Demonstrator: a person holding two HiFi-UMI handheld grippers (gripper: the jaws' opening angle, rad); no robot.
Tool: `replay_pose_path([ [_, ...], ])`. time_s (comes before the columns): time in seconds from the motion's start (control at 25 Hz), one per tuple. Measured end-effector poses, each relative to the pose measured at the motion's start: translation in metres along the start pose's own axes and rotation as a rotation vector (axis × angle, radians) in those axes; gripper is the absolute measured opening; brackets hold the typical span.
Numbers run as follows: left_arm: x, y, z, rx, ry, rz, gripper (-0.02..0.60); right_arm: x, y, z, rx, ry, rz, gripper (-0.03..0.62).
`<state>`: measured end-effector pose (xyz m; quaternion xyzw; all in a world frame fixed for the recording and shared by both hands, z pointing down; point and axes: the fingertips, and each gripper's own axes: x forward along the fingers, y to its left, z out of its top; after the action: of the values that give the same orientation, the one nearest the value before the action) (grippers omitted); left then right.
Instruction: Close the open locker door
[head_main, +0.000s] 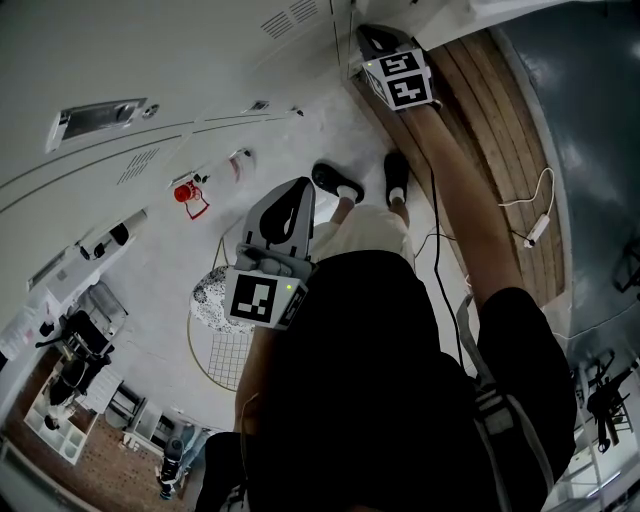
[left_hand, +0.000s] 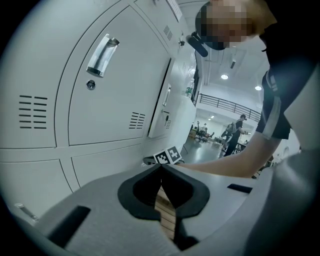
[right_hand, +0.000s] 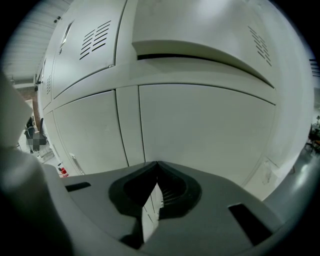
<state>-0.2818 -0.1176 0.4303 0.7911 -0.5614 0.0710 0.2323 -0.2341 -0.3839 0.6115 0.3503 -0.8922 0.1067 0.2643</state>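
White lockers (head_main: 150, 60) line the wall, one locker door (left_hand: 175, 117) ajar. My right gripper (head_main: 378, 42), at 12 o'clock near them, and my left gripper (head_main: 297, 195) both have jaws pressed together, empty.

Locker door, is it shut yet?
Not quite. Done: the right gripper, jaws together and empty, is up close to the lockers. In hand: the locker door shows a dark gap along its edge, so it is ajar; I can't tell if the gripper touches it. Left: pushing it flush. The left gripper, also shut and empty, hangs back.
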Motion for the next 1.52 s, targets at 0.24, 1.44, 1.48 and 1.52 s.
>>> replay_pose_path([
  [0.24, 0.002, -0.011, 0.007, 0.012, -0.026, 0.007, 0.017, -0.012, 0.004, 0.004, -0.009, -0.007, 0.024, 0.006],
  [1.44, 0.067, -0.156, 0.051, 0.027, -0.214, 0.023, 0.017, -0.275, -0.005, 0.055, -0.048, -0.254, 0.234, 0.005],
  [1.48, 0.069, -0.158, 0.052, 0.031, -0.220, 0.027, 0.017, -0.284, -0.006, 0.057, -0.046, -0.265, 0.236, 0.005],
  [1.52, 0.070, -0.160, 0.053, 0.034, -0.226, 0.029, 0.017, -0.293, -0.008, 0.059, -0.044, -0.275, 0.235, 0.005],
])
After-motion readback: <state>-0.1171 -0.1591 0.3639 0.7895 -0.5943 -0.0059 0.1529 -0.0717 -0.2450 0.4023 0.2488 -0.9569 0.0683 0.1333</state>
